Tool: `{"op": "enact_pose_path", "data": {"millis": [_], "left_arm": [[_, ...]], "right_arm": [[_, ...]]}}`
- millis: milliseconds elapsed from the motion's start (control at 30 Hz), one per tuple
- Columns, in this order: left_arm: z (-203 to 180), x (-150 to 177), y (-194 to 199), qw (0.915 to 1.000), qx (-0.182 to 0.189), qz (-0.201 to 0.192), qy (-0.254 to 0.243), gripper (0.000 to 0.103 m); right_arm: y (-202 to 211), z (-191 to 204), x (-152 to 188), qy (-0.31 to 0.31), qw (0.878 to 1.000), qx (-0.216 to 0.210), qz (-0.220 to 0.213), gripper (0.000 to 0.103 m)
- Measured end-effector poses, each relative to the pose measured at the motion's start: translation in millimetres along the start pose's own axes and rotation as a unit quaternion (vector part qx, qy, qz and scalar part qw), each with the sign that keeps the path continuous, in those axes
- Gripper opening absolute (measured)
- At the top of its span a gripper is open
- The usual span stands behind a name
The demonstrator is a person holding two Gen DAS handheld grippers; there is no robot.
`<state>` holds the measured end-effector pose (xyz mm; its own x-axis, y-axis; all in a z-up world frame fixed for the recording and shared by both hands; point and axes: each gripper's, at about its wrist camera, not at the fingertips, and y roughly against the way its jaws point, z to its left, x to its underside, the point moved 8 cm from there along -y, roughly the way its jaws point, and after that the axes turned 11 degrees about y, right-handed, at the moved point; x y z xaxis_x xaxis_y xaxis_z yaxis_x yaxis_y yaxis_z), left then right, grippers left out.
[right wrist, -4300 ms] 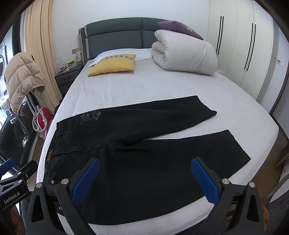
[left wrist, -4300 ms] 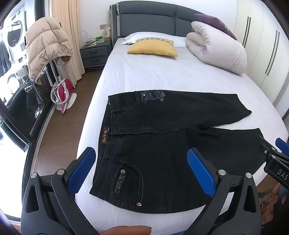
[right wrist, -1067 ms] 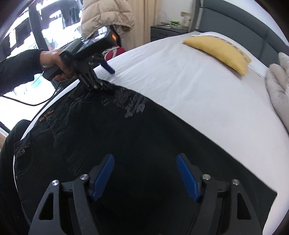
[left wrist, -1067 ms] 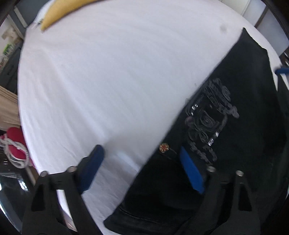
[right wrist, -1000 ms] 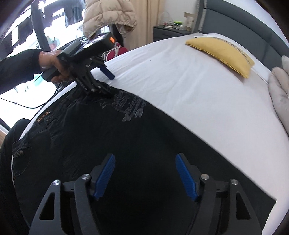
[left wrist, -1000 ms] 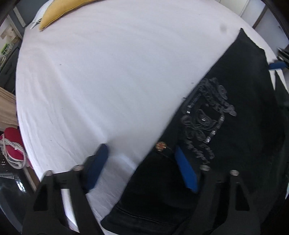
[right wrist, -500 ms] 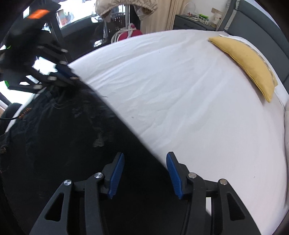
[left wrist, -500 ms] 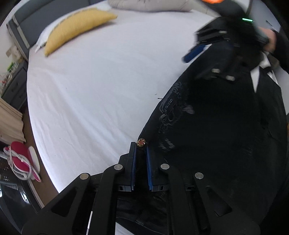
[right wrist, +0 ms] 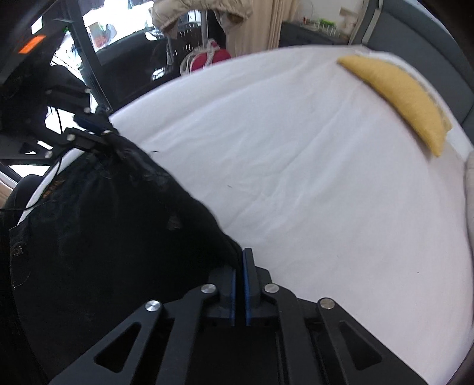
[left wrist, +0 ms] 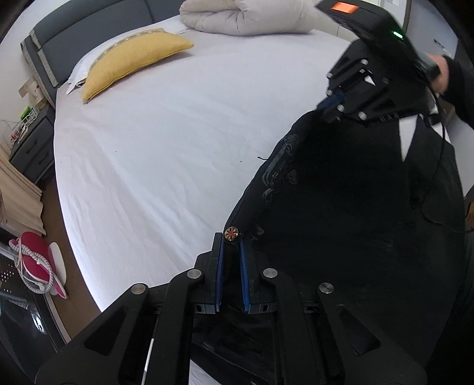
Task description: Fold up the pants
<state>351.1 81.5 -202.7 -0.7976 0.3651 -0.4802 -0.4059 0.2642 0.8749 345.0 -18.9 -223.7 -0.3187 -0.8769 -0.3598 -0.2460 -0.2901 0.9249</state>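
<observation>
The black pants (left wrist: 340, 213) lie on the white bed (left wrist: 154, 142), their far edge lifted. My left gripper (left wrist: 231, 245) is shut on the waistband corner, by a round metal button (left wrist: 231, 233). My right gripper (right wrist: 239, 263) is shut on the far leg's edge further along the pants (right wrist: 103, 222). In the left wrist view the right gripper (left wrist: 331, 109) holds the lifted fabric at the upper right. In the right wrist view the left gripper (right wrist: 91, 130) grips the cloth at the left.
A yellow pillow (left wrist: 130, 59) and a rolled cream duvet (left wrist: 246, 14) lie at the grey headboard (left wrist: 89, 26). A nightstand (left wrist: 26, 139) and red slippers (left wrist: 38, 263) are beside the bed. A beige jacket (right wrist: 201, 11) hangs on a rack.
Both grippers went from open to shut on the far edge of the pants. That edge now lifts off the sheet between them.
</observation>
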Motion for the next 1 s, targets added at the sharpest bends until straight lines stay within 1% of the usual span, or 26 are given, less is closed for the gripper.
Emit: {"op": "enact_pose_path", "data": {"millis": [133, 167, 267, 333, 433, 500, 567, 633, 733, 800, 900, 1000], "left_arm": [[-11.3, 12.6, 27.0, 0.9999, 0.003, -0.009, 0.004, 0.008], [-14.5, 17.1, 34.3, 0.9999, 0.001, -0.011, 0.003, 0.008], [-27.3, 38.3, 51.3, 0.9999, 0.003, -0.010, -0.001, 0.008], [-37.8, 55.3, 61.6, 0.9999, 0.012, -0.007, -0.006, 0.008], [-60.8, 83.3, 74.4, 0.9993, 0.014, -0.004, -0.035, 0.008], [-75.5, 103.5, 81.2, 0.9983, 0.010, -0.002, -0.058, 0.008], [-90.0, 124.3, 85.0, 0.9969, 0.015, 0.003, -0.077, 0.008], [-106.2, 149.6, 88.9, 0.9941, 0.017, 0.014, -0.107, 0.008], [-123.9, 181.8, 92.1, 0.9888, 0.009, 0.029, -0.146, 0.008], [-134.3, 199.7, 94.8, 0.9865, 0.010, 0.035, -0.159, 0.008], [-148.3, 221.3, 98.7, 0.9835, 0.013, 0.040, -0.176, 0.008], [-157.4, 236.7, 100.0, 0.9809, 0.013, 0.043, -0.189, 0.008]], "right_arm": [[19.7, 53.0, -4.5, 0.009, 1.000, 0.006, -0.029, 0.005], [20.3, 57.4, -2.3, 0.008, 0.999, 0.004, -0.033, 0.005], [26.7, 93.9, 11.3, 0.020, 0.999, 0.011, -0.032, 0.005], [32.7, 116.1, 26.2, 0.021, 0.999, 0.011, -0.028, 0.005], [38.4, 152.7, 45.9, 0.034, 0.999, 0.026, -0.018, 0.005], [41.6, 168.7, 55.5, 0.047, 0.998, 0.045, -0.011, 0.005], [46.2, 189.4, 64.9, 0.061, 0.996, 0.068, -0.004, 0.005], [52.5, 206.0, 74.0, 0.070, 0.994, 0.082, 0.000, 0.005], [57.7, 239.4, 86.7, 0.109, 0.988, 0.109, 0.015, 0.004], [54.8, 260.1, 93.2, 0.140, 0.981, 0.128, 0.034, 0.004], [51.8, 283.4, 101.7, 0.164, 0.974, 0.145, 0.052, 0.004], [55.3, 297.9, 109.5, 0.158, 0.975, 0.147, 0.052, 0.004]]}}
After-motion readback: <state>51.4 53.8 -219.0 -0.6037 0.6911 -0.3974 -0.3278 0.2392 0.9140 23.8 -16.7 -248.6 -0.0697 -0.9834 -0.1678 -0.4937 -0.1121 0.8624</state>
